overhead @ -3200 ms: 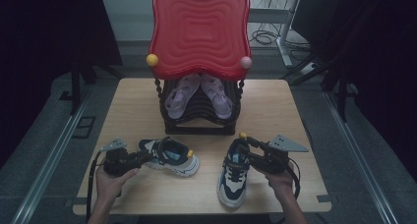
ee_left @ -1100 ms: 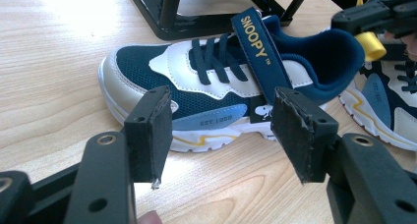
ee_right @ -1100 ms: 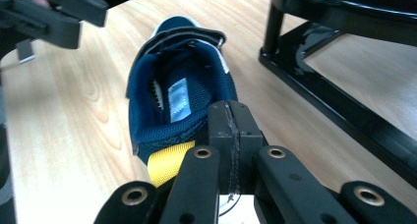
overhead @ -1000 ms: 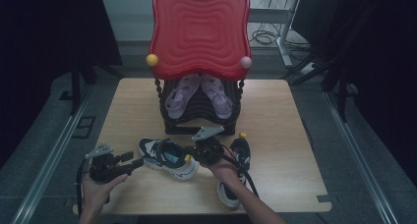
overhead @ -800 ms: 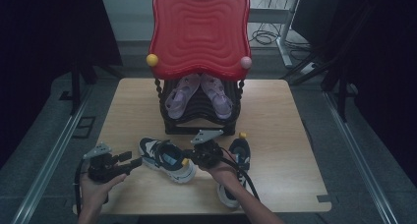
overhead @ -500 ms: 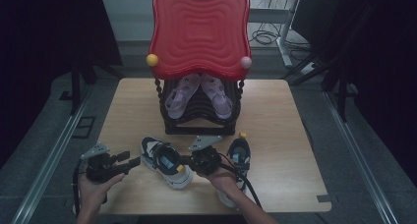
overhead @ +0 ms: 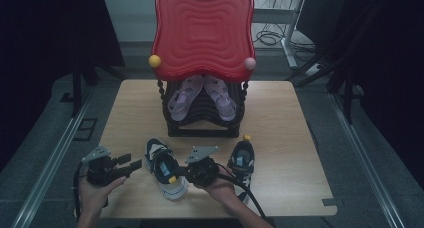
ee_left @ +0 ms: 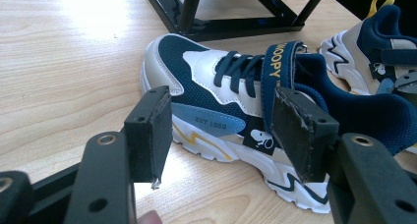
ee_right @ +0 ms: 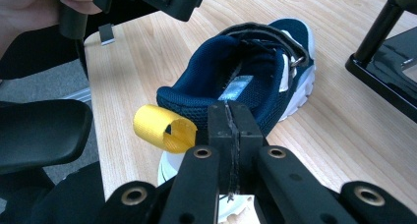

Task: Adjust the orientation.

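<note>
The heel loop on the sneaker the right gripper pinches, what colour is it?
Yellow; the heel loop shows best in the right gripper view.

Rack (overhead: 202, 119) blocks centre (flanks free).

Red tray (overhead: 202, 30) atop black rack (overhead: 202, 110) w/ purple sandals (overhead: 200, 95); wood table (overhead: 290, 138).

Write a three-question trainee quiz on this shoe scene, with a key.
1. True or false: the right gripper is shut on the heel collar of the left sneaker.
2. How does the left gripper stand: A open, B shut?
3. What sits on the black rack under the red tray?
Key: 1 true. 2 A, its fingers apart, short of the sneaker. 3 A pair of purple sandals.
</note>
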### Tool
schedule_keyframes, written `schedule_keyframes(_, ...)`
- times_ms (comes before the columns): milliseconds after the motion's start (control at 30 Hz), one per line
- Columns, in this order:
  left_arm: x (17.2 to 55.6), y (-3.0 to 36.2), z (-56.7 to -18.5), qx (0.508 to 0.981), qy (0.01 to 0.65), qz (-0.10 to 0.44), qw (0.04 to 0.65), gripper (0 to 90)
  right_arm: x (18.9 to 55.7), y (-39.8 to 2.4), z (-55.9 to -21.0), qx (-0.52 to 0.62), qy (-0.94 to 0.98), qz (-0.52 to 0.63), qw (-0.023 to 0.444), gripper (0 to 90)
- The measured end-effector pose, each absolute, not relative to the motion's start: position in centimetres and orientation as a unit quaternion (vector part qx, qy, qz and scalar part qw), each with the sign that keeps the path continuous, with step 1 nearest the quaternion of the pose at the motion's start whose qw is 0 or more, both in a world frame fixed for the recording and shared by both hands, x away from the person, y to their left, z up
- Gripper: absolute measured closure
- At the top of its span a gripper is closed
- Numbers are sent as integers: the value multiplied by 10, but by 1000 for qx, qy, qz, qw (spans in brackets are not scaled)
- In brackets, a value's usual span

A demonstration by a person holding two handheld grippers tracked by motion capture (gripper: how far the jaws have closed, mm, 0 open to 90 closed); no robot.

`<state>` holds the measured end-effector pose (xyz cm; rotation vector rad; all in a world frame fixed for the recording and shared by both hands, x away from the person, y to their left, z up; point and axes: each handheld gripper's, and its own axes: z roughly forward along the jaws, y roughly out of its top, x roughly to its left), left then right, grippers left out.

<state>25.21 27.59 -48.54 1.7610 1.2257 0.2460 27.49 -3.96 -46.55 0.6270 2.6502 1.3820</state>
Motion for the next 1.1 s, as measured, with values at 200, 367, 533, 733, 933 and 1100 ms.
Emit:
schedule_keyframes(200,252,277,-485,719,501,101,472,413,269,-35,-469,203,863,461,31,891)
schedule_keyframes(367,252,278,-486,718,502,101,472,413,263,-27,-471,193,863,467,20,891)
schedule_keyframes(533,252,280,-486,716,504,102,472,413,260,-19,-473,181,862,473,10,890)
schedule_keyframes(733,252,282,-486,715,506,102,472,413,256,-10,-476,166,859,484,0,886)
schedule_keyframes(933,252,284,-487,714,508,102,471,413,256,-1,-480,156,855,495,-10,885)
schedule_keyframes(1100,251,287,-486,711,510,105,473,412,257,7,-482,150,854,498,-15,883)
